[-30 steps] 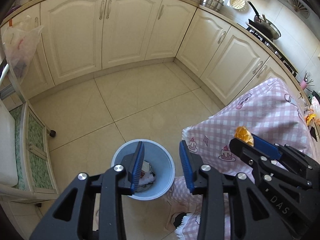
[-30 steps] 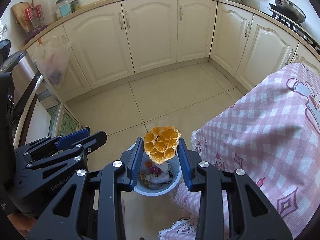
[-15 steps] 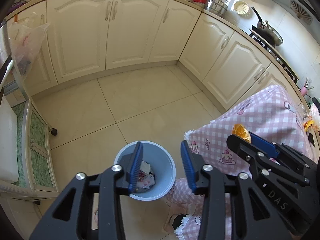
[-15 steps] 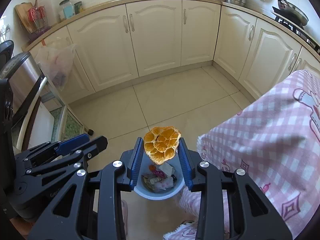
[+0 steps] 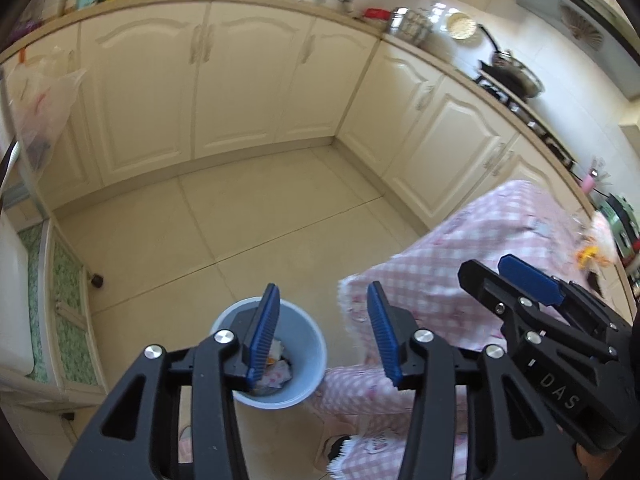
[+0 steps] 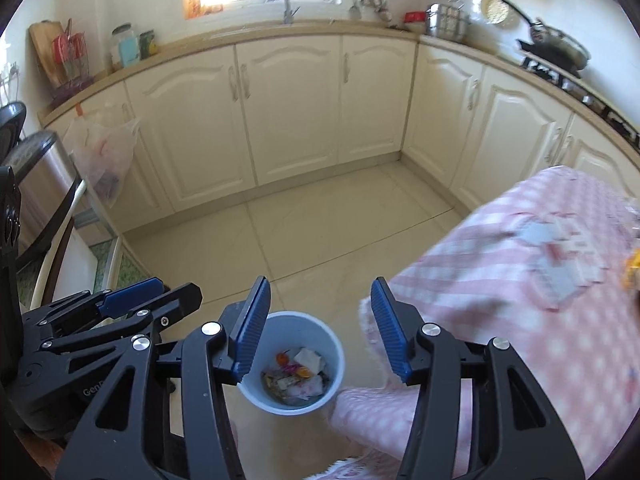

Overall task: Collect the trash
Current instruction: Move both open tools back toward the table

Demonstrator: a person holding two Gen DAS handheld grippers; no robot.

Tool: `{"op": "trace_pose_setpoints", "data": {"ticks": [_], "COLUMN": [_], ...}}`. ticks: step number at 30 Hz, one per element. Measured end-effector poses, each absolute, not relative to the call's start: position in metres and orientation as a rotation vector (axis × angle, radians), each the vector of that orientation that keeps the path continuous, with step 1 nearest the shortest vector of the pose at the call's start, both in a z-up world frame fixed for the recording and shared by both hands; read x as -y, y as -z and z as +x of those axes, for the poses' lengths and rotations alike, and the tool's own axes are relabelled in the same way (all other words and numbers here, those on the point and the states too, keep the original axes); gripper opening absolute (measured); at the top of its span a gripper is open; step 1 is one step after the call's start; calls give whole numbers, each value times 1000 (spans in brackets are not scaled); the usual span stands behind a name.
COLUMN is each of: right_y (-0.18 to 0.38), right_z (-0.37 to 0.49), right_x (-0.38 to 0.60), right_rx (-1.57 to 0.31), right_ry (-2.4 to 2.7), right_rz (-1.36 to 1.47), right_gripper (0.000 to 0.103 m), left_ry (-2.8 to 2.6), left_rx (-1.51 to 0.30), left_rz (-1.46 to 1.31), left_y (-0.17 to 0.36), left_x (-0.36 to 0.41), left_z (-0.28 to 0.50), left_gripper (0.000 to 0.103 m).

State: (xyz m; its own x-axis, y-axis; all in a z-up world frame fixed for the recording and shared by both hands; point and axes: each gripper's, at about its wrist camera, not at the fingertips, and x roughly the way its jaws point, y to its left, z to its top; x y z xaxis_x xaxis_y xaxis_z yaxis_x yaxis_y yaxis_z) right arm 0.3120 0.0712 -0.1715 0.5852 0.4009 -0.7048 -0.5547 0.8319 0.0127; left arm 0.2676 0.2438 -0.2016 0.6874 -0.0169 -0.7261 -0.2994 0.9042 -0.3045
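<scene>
A plastic bag [image 6: 105, 151] hangs at the far left, against the cream cabinets [image 6: 288, 108] that wrap the back of the kitchen. Low on the left side of the right wrist view sits the left gripper [image 6: 132, 306]; its fingers are spread with nothing between them, having just been opening. Nearer the middle, the bin [image 6: 294, 362] stands on the tiled floor [image 6: 320, 232], a pale blue bucket with crumpled paper and orange scraps of trash [image 6: 298, 376] inside. The right gripper [image 6: 320, 330] hangs over it, its blue fingers [image 6: 250, 330] spread wide and empty; they too have just been opening, and the bin shows in the gap between them. Just right of the bin, the pink checked cloth [image 6: 520, 280] drapes off the table, its hem touching or almost touching the bin's rim. At the far right edge an orange scrap [image 6: 632, 270] lies on the cloth, blurred.
</scene>
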Motion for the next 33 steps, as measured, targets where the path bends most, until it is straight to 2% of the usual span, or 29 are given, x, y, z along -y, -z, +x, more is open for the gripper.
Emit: {"op": "trace_pose_setpoints", "data": {"ticks": [6, 13, 18, 23, 33], "right_y": [134, 104, 98, 99, 110], "right_z": [306, 306, 320, 333, 354], "right_x": [-1, 109, 192, 236, 272], "right_rx": [-684, -606, -586, -589, -625], "right_ry": [-480, -311, -166, -95, -63], "right_rz": [-168, -86, -4, 28, 39], "right_gripper": [51, 54, 56, 58, 61], "left_ry": [-56, 86, 206, 254, 312], "left_rx": [-754, -692, -656, -656, -681], "left_rz": [-336, -200, -117, 10, 119], "left_y": [162, 121, 100, 95, 107], "left_x": [-176, -68, 9, 71, 128], "left_z": [276, 299, 330, 359, 421], "left_gripper": [46, 63, 65, 65, 65]}}
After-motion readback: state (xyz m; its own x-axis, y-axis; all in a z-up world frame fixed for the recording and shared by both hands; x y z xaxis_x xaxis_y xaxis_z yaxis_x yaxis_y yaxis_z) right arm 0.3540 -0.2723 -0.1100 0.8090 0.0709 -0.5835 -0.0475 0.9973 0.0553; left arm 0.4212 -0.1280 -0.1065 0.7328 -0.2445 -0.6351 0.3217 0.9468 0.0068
